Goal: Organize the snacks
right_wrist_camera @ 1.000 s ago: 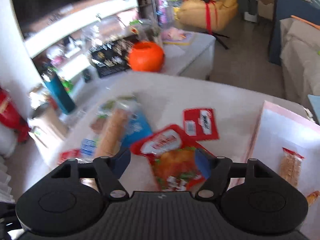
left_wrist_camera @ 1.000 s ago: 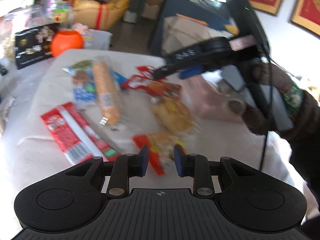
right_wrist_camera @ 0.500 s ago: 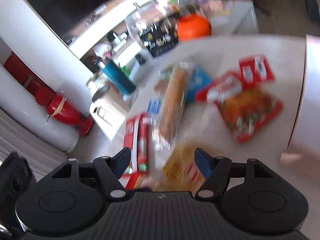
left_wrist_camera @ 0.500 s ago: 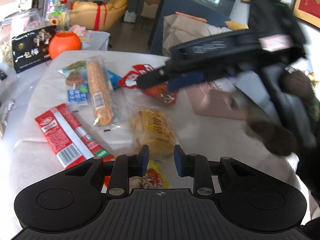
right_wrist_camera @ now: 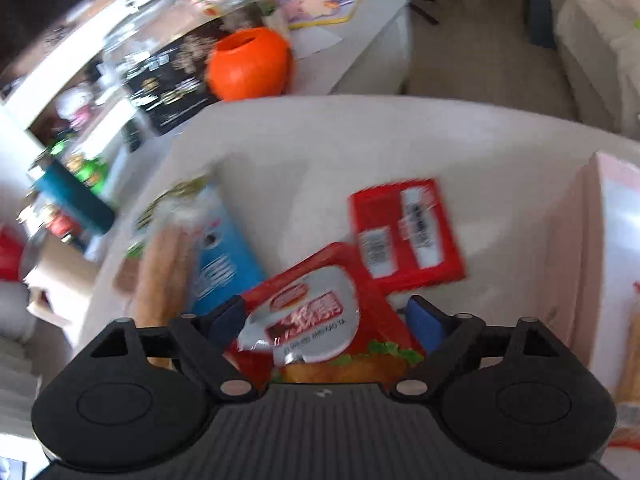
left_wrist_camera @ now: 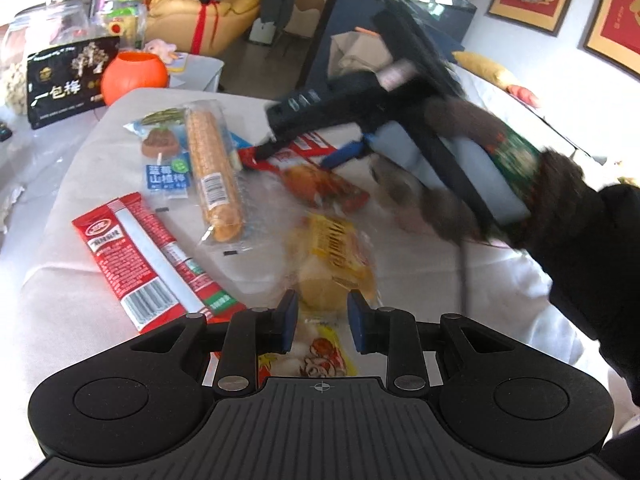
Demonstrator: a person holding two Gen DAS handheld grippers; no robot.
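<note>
My worry here is the pile itself: the red chicken snack packet (right_wrist_camera: 320, 320) I'm going for lies partly over a small red sachet (right_wrist_camera: 404, 232) at centre right of the right wrist view and just beside a blue packet (right_wrist_camera: 224, 256) to its left. If my right claw (right_wrist_camera: 326, 322) comes down at this angle, a finger could catch a neighbour's edge and drag two things at once, or the slick foil could skate away across the white table (right_wrist_camera: 360, 140). The view is blurred too, so my aim is less sure than I'd like.

The right claw's jaws are opening, and the red packet sits between the two fingers at bottom centre, but the pads are not pressing on it. In the left wrist view the same claw reaches in from the right, over the packets in the middle of the frame.

My left claw (left_wrist_camera: 322, 320) is clenched nearly to its narrowest and grasps nothing; a yellow bun packet (left_wrist_camera: 336, 256) lies just beyond its tips. The pink box (right_wrist_camera: 612, 248) at the right edge looks like the drop spot.
</note>
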